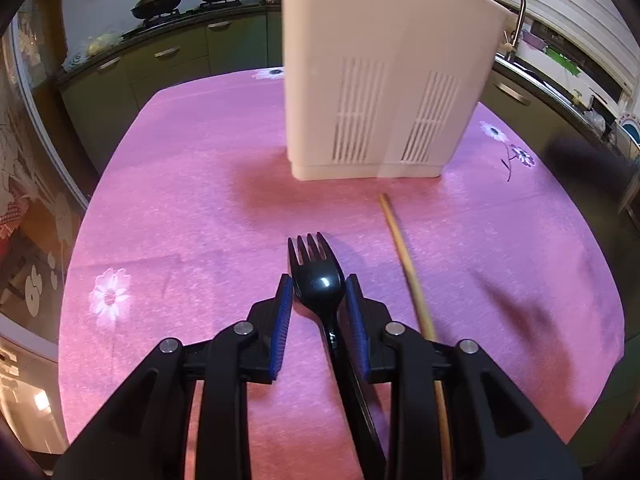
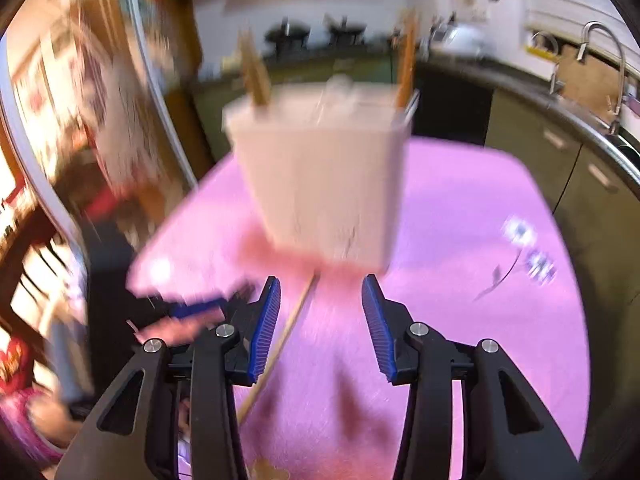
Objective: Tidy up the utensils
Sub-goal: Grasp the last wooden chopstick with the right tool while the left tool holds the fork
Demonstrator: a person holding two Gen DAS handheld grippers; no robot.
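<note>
left gripper (image 1: 318, 308): partly spread; the black fork (image 1: 318, 280) lies between its blue pads with a small gap on each side, so it is released, not yet clamped. contact cannot be confirmed.
fork position: flat on the pink tabletop (image 1: 180, 220), tines pointing away from the gripper toward the white utensil holder (image 1: 380, 80), which stands ahead of it.
chopstick (image 1: 404, 256): lies just right of the fork.
right gripper (image 2: 322, 320): wide apart, empty, view blurred; holder ahead, chopstick below its left pad.
reason: the fork is probably the next item for the holder.

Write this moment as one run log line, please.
left gripper: open around black fork | right gripper: open, empty | chopstick: on pink tablecloth | white holder: upright
</note>
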